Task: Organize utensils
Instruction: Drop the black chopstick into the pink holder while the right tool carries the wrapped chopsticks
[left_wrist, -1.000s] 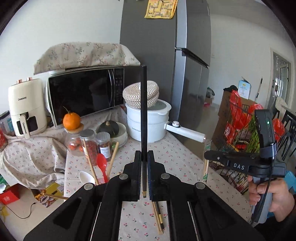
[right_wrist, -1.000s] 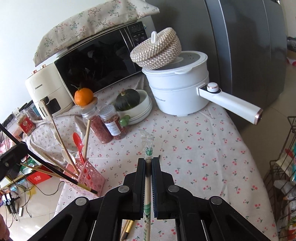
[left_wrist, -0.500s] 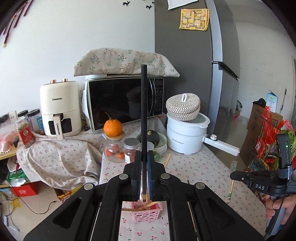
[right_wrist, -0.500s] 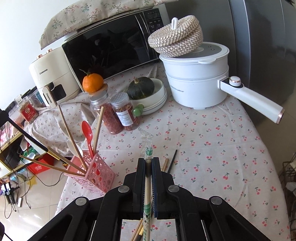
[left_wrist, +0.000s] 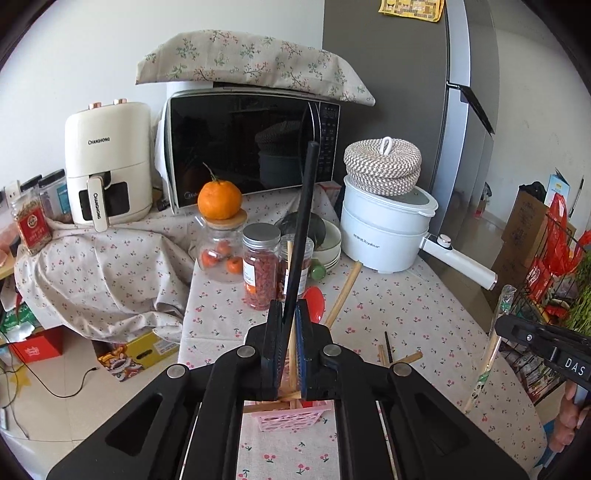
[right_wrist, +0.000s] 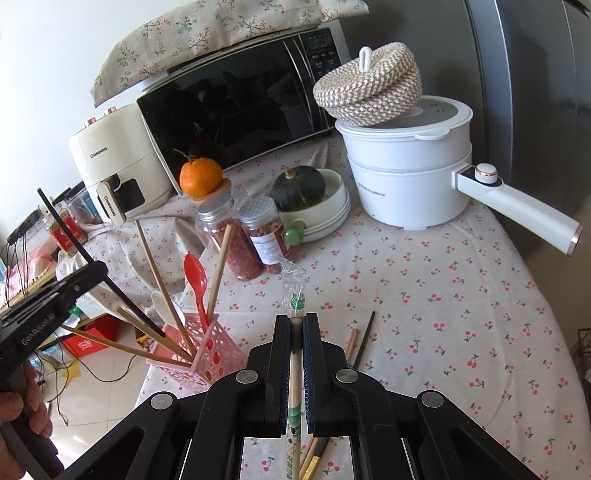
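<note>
Right wrist view: pink holder (right_wrist: 207, 354) already has several sticks + red spoon (right_wrist: 195, 275). Left gripper (left_wrist: 289, 343), jaws opening, releasing black chopstick (left_wrist: 301, 236) over it. Right gripper (right_wrist: 294, 354) clamps wrapped chopsticks (right_wrist: 294, 295). Maybe 3-4 loose chopsticks (right_wrist: 360, 341) left on surface (right_wrist: 461, 314).

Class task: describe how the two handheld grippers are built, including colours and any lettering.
Both are matte black plastic with silver pivot bolts and blue-edged pads. The left gripper reads "GenRobot AI"; the right gripper carries a "DAS" label.
</note>
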